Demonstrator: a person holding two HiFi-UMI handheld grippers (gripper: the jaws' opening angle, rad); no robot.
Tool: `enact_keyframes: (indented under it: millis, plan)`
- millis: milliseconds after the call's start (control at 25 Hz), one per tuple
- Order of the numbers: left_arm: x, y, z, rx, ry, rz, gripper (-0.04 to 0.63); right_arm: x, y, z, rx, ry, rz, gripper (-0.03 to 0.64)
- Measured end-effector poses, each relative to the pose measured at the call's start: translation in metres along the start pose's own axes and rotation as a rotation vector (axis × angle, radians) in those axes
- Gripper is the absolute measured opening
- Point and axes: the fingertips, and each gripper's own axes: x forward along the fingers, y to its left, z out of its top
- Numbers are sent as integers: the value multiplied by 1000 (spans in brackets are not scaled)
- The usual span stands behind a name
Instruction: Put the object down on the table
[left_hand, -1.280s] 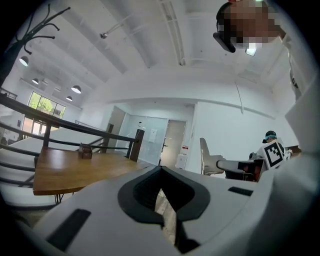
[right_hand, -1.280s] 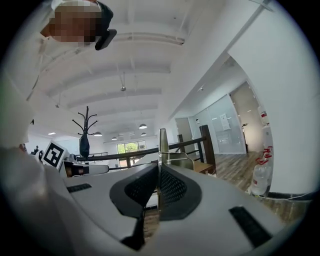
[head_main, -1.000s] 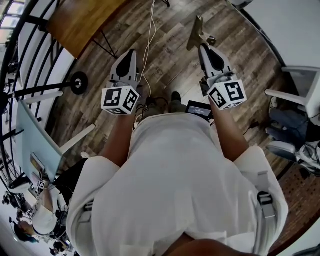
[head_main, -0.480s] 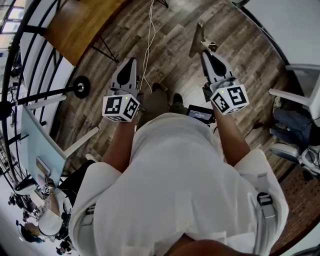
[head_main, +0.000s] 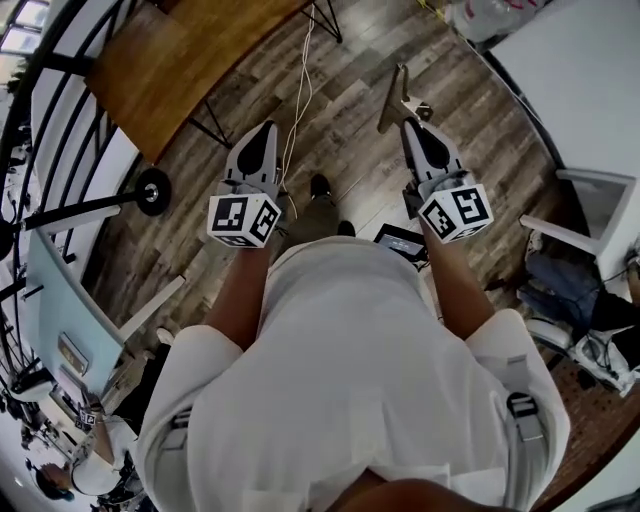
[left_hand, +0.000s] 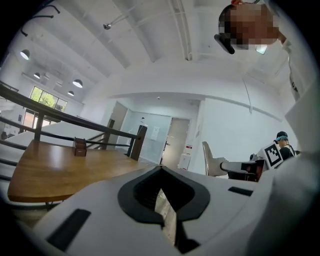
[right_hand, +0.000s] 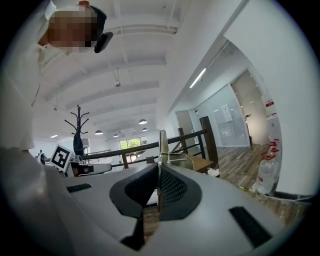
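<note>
Right gripper (head_main: 410, 125) clamps a thin flat object (head_main: 398, 90) that pokes out far past its jaws, over the floor (head_main: 340, 110), likely in carry, not yet above wood table (head_main: 170, 60) far left. Left gripper (head_main: 262, 130) is idle, jaws narrowed to a slit, empty

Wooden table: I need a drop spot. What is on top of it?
A small brown box stands on the wooden table; the left gripper covers its near corner.
</note>
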Motion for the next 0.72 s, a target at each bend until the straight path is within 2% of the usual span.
enact_keyframes:
  millis: [200,320,520,720]
  plan:
    - [32,71,10,-47,-1,20,14,77,8,22,-40,1,25,25]
    - [49,95,14,-66,-10,23,14,104,6,31,-47,7,18,25]
    - [79,110,9,-110,-1,17,14,122,-12,39,-33,13,-10,25]
    - [123,107,5,-111,22,-7,14,136,-51,46,-14,4,-38,25]
